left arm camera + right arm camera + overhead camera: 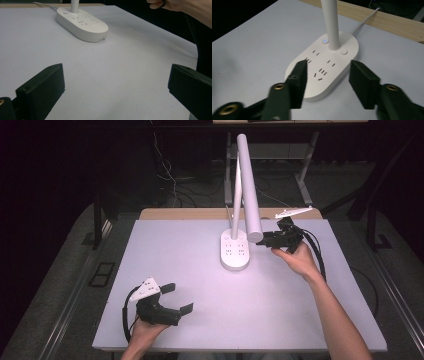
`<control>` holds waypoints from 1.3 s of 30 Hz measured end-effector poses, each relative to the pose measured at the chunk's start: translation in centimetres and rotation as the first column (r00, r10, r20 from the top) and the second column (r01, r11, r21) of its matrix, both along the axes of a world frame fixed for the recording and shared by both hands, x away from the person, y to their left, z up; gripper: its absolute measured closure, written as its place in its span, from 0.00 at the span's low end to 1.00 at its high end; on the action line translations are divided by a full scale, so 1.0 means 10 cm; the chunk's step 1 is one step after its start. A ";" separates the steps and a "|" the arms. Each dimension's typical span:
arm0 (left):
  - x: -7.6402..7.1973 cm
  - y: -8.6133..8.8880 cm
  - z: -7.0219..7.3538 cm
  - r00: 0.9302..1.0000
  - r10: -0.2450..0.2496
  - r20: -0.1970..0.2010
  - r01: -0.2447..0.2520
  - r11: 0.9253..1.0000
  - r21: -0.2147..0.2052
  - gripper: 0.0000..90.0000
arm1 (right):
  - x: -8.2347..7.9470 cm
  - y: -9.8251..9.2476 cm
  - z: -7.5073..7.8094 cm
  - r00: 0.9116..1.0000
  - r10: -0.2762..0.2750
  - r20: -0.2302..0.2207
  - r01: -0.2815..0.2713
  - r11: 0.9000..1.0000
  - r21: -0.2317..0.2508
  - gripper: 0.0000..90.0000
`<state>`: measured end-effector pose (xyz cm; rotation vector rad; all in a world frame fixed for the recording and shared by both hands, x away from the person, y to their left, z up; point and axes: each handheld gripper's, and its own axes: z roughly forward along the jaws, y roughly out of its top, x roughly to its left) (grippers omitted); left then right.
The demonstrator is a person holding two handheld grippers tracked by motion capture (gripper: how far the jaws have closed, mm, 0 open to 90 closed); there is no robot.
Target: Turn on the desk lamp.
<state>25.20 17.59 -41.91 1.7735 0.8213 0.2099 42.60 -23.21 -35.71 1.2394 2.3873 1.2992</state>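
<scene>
Since the table (165,245) is the biggest thing here, start there: white sheet, nothing on it but the desk lamp (245,190), standing at the far middle. Its oval base (322,72) carries socket slots and two round buttons (324,41) either side of the stem (330,22); the left one glows blue. The tubular head (250,195) hangs over the base, angled toward me.

My right hand-held gripper (272,240) sits just beside the lower end of the head, jaws roughly half open, nothing between them. In the right gripper view they straddle the near edge of the base from above, not touching.

Left hand-held gripper (175,297) rests at the near left of the table, well apart from the lamp, jaws wide, empty.

My read: the right is working the lamp. To do it well:
- pick one target, head or button
- for a button, close the jaws first and press with one tip
- come straight down, so the base doesn't skid
- keep clear of the stem and the cord (364,20)
- left stays parked, or braces the base if it slides
</scene>
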 end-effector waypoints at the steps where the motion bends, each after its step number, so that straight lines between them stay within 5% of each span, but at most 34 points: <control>1: 0.00 0.00 0.00 1.000 -0.001 -0.001 0.001 1.000 0.000 0.00 | -0.04 -0.01 0.01 1.000 -0.007 -0.001 0.007 1.000 -0.004 0.36; 4: 0.00 -0.01 0.00 1.000 -0.006 -0.001 0.006 1.000 0.002 0.00 | -0.15 -0.05 0.02 1.000 -0.017 0.002 0.017 1.000 -0.012 0.13; 8: 0.00 -0.02 0.00 1.000 -0.008 -0.001 0.008 1.000 -0.001 0.00 | -0.31 -0.12 0.02 1.000 0.004 -0.009 -0.004 1.000 0.022 0.01; 27: 0.00 -0.04 0.00 1.000 -0.010 -0.001 0.010 1.000 -0.002 0.00 | -0.98 -0.34 -0.02 0.999 0.026 0.040 -0.029 0.998 0.060 0.01; 39: 0.00 -0.05 0.00 1.000 -0.015 -0.001 0.015 1.000 0.007 0.00 | -1.44 -0.59 -0.29 0.999 -0.026 0.043 0.022 0.995 0.101 0.01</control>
